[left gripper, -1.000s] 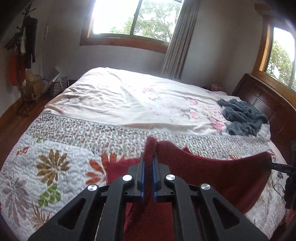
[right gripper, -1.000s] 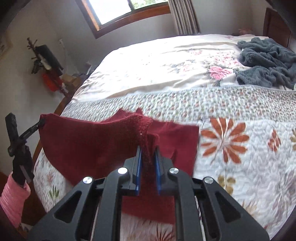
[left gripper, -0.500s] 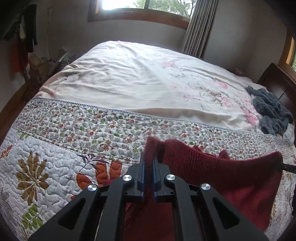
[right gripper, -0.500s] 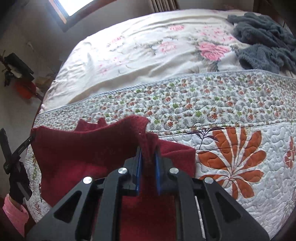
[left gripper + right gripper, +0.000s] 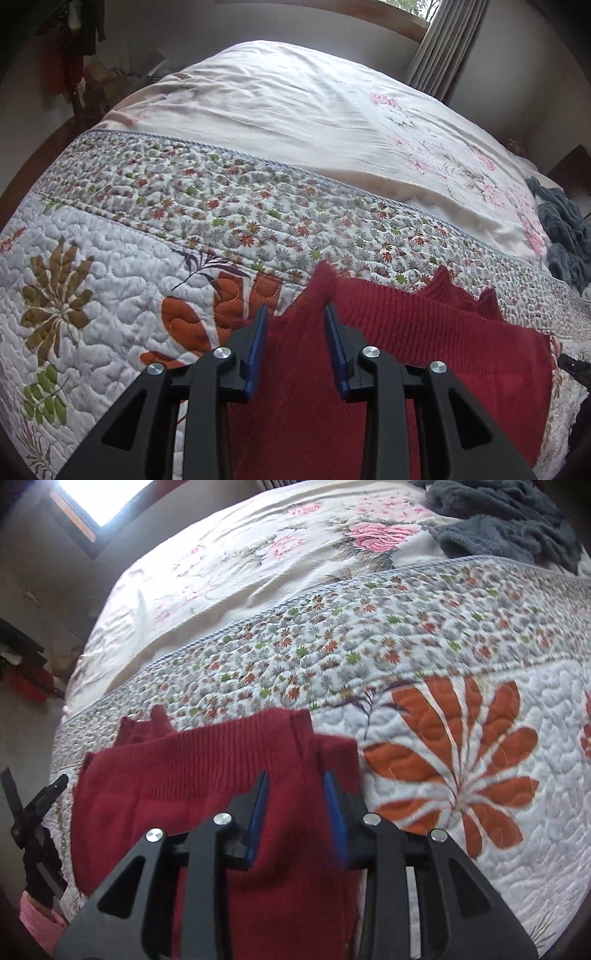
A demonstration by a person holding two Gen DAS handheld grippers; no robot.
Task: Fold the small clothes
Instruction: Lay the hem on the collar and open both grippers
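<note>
On the near edge of the bed, a dark red ribbed knit garment [image 5: 424,354] lies spread across the white quilted bedspread with orange flower prints [image 5: 110,266]. Its ribbed band faces the far side of the bed; a couple of pointed red bits stick out beyond it.

Left gripper [image 5: 295,314]: black frame, blue pads, jaws spread apart. A raised peak of the red knit stands in the gap at the garment's left corner. Cloth seems to brush the right pad, but it is not clamped.

Right gripper [image 5: 295,779]: same build, jaws likewise spread, sitting over the garment's right corner. Red knit fills the gap between the pads; no pinch visible. Slight motion blur on the right pad.

Right wrist view also catches the left gripper [image 5: 40,797] at the garment's far corner, with a pink sleeve [image 5: 35,919] below it. Left wrist view shows only a sliver of the other tool at the right frame edge.

Beyond the quilt's small-flower border: a cream sheet with pink rose print [image 5: 258,565], wrinkled. A grey fluffy blanket [image 5: 498,528] is bunched up at the right, well apart from the red garment. A grey curtain [image 5: 443,48] hangs at the far wall.
</note>
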